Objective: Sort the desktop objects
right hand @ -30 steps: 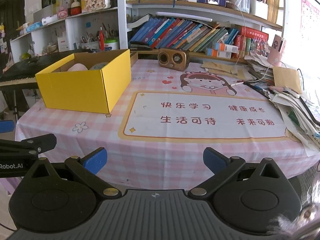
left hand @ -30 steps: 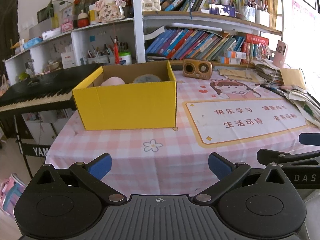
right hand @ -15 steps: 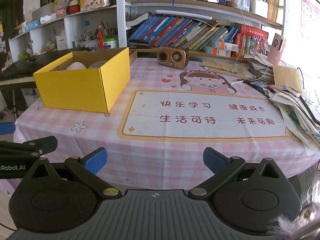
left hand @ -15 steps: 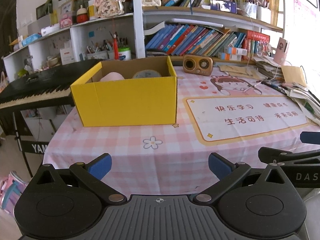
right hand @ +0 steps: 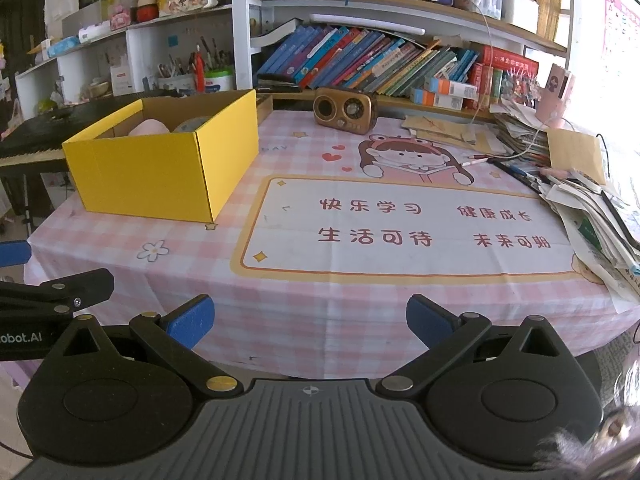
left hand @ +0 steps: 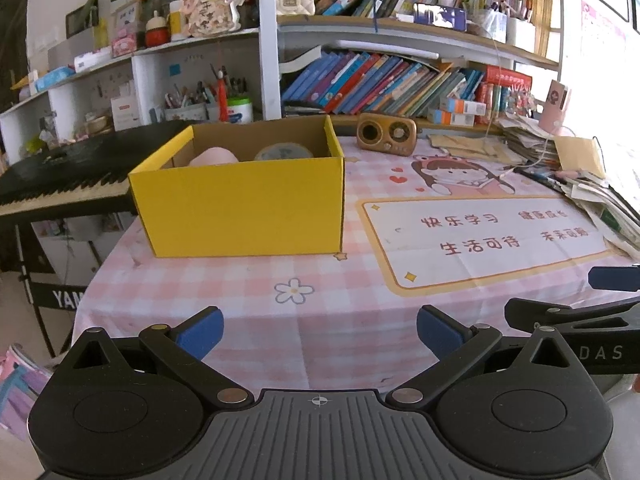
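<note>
A yellow cardboard box stands open on the left part of the pink checked tablecloth. Inside it show a pink rounded object and a roll of tape. My left gripper is open and empty, held back over the table's near edge, well short of the box. My right gripper is open and empty too, at the near edge to the right of the left one. A brown retro radio stands at the back.
A bookshelf packed with books lines the back. A messy stack of papers and pens covers the right edge of the table. A black keyboard piano stands left of the table. A printed mat lies in the middle.
Both views have drawn slightly back and lower from the table; the box and radio look a little farther off. Both grippers stay open and empty.
</note>
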`<state>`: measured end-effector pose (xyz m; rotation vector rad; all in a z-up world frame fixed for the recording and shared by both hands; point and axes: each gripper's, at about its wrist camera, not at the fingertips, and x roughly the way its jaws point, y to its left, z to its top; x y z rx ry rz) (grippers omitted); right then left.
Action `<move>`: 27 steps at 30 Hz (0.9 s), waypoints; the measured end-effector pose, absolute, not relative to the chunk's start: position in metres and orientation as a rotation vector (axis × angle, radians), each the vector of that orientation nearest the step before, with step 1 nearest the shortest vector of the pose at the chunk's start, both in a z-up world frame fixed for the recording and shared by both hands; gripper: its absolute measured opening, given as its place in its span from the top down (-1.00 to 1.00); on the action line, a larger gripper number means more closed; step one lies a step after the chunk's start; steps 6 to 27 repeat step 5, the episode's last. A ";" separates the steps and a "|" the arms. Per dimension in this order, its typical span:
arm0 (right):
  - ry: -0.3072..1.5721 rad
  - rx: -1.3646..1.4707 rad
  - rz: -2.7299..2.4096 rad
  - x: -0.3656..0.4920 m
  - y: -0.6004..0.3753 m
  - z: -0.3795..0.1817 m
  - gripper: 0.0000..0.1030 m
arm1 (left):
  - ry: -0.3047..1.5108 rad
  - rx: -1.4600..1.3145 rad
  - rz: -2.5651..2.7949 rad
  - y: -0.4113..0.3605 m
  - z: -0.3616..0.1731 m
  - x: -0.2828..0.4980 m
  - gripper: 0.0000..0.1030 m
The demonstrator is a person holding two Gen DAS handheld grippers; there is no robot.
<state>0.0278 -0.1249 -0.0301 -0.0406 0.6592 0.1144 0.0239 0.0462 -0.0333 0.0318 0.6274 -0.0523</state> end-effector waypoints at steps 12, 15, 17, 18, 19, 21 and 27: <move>0.674 -0.054 0.121 0.037 -0.129 -0.030 -1.00 | 0.662 0.022 -0.016 0.044 -0.037 0.036 -1.00; 0.674 -0.054 0.121 0.037 -0.129 -0.030 -1.00 | 0.662 0.022 -0.016 0.044 -0.037 0.036 -1.00; 0.674 -0.054 0.121 0.037 -0.129 -0.030 -1.00 | 0.662 0.022 -0.016 0.044 -0.037 0.036 -1.00; 0.674 -0.054 0.121 0.037 -0.129 -0.030 -1.00 | 0.662 0.022 -0.016 0.044 -0.037 0.036 -1.00; 0.674 -0.054 0.121 0.037 -0.129 -0.030 -1.00 | 0.662 0.022 -0.016 0.044 -0.037 0.036 -1.00; 0.674 -0.054 0.121 0.037 -0.129 -0.030 -1.00 | 0.662 0.022 -0.016 0.044 -0.037 0.036 -1.00; 0.674 -0.054 0.121 0.037 -0.129 -0.030 -1.00 | 0.662 0.022 -0.016 0.044 -0.037 0.036 -1.00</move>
